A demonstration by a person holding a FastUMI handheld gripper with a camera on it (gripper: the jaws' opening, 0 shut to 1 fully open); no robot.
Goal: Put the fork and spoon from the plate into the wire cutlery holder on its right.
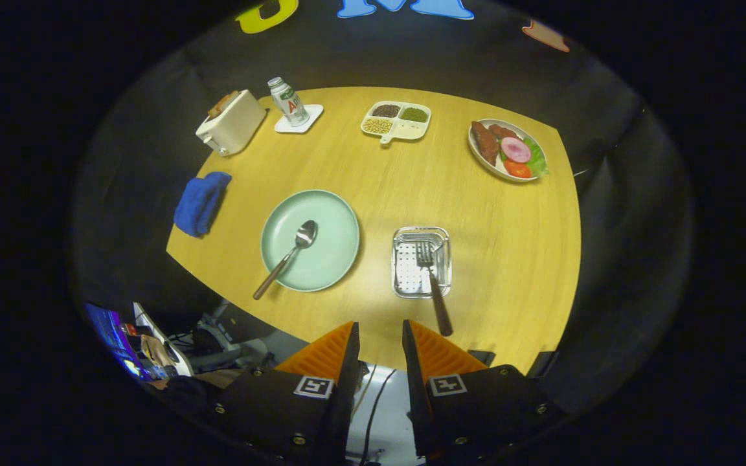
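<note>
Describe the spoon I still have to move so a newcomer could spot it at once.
On the wooden table, find the pale green plate left of the wire cutlery holder. The spoon lies on it, handle overhanging the rim. Unlike the fork, it is outside the holder; the gripper hangs open, empty.

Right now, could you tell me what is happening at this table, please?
A person is clearing cutlery with a handheld gripper. The fork already lies in the wire cutlery holder, handle sticking out over its near rim. The spoon is still on the green plate to the holder's left. The fingers are apart and hold nothing, well short of both.
</note>
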